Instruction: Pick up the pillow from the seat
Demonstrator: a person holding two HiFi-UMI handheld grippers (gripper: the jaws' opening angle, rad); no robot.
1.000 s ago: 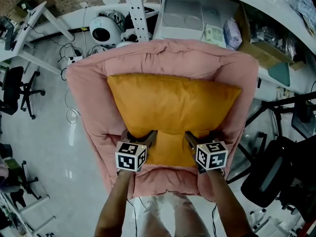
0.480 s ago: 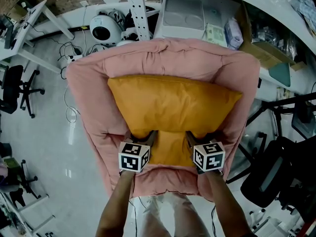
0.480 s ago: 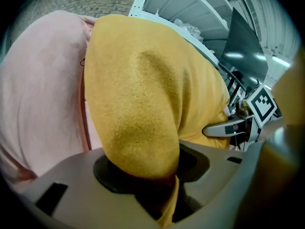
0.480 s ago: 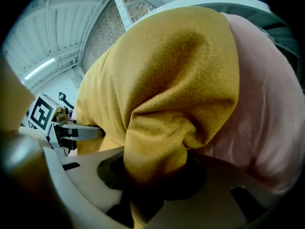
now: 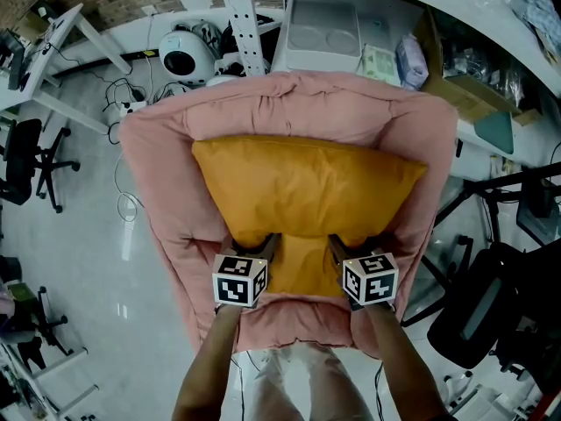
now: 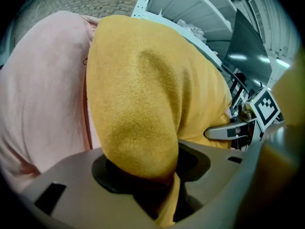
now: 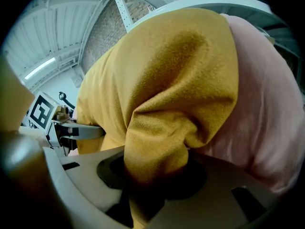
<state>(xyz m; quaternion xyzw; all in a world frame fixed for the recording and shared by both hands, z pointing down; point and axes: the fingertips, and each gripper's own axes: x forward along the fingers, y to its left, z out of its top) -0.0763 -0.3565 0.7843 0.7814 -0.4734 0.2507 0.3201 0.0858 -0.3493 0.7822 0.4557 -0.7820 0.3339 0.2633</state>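
Head view, pillow: the orange pillow [image 5: 307,187] is lying across the pink seat [image 5: 162,191], its far edge leaning on the backrest and its near edge reaching toward the front lip.
Head view, grippers: the left gripper [image 5: 254,240] and the right gripper [image 5: 358,242] are meeting the pillow's near edge side by side. Their marker cubes are facing up and covering much of the jaws.
Head view, surroundings: a white round-headed machine [image 5: 186,55] and a perforated white post [image 5: 241,11] are standing behind the seat. A grey bin [image 5: 324,29] is sitting beyond them, and a black office chair [image 5: 26,160] is standing on the glossy floor [image 5: 79,244].
Left gripper view, jaws: having just been closing, they are clamping a bunched fold of pillow fabric, which is filling the gap between them. The head view is not showing this.
Left gripper view, background: the seat's pink padding is rising at left and the right gripper's jaw and cube are showing at right. The pillow is blocking most of the shelving [image 6: 190,8].
Right gripper view, jaws: also having just been closing, they are pinching a crumpled fold of the pillow.
Right gripper view, background: pink padding is pressing in at right, the left gripper is showing at left, and a brick wall [image 7: 102,37] is peeking past the pillow.
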